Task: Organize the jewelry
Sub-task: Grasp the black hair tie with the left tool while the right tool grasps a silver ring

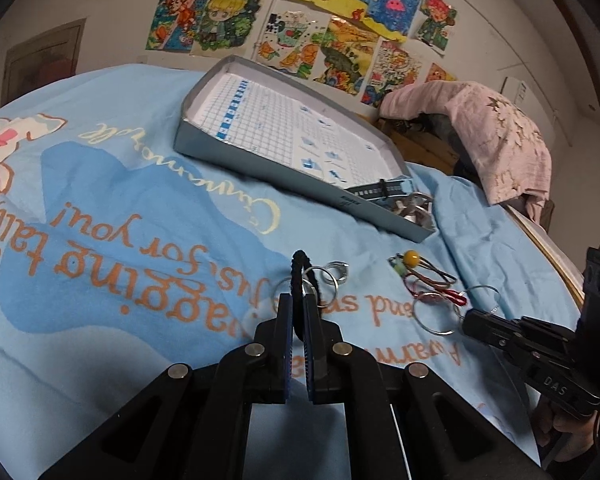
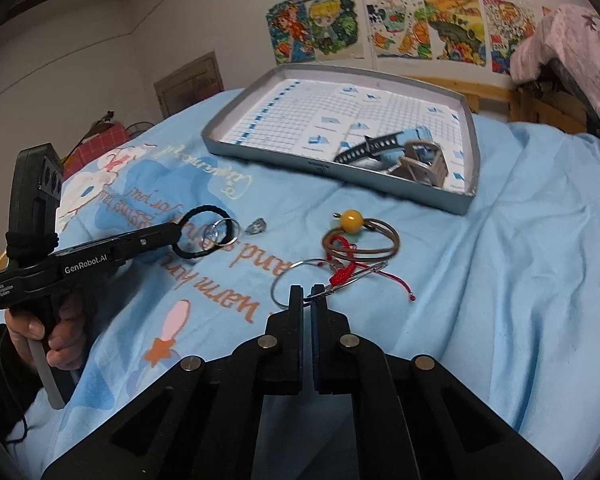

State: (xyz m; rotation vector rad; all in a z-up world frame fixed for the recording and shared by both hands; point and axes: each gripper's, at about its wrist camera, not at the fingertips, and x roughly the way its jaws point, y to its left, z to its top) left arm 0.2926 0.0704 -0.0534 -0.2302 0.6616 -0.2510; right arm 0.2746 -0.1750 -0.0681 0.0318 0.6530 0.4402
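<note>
My left gripper [image 1: 298, 300] is shut on a black braided band [image 1: 299, 276], held just above the blue bedspread; it shows as a loop in the right wrist view [image 2: 204, 232] at the gripper's tip [image 2: 176, 232]. My right gripper [image 2: 307, 295] is shut on a thin silver bangle [image 2: 284, 284], also seen in the left wrist view [image 1: 478, 300]. Loose on the cloth lie silver rings [image 1: 332, 274], a small clear stone [image 2: 257, 226], a brown cord bracelet with a yellow bead [image 2: 352, 218], and a red string bracelet [image 2: 342, 274].
A grey shallow box [image 2: 466, 200] sits further back on the bed, holding a blue watch [image 2: 404, 138] and a metal bangle [image 2: 424, 162]. A pink cloth [image 1: 496, 136] drapes over furniture at the right. Drawings cover the wall behind.
</note>
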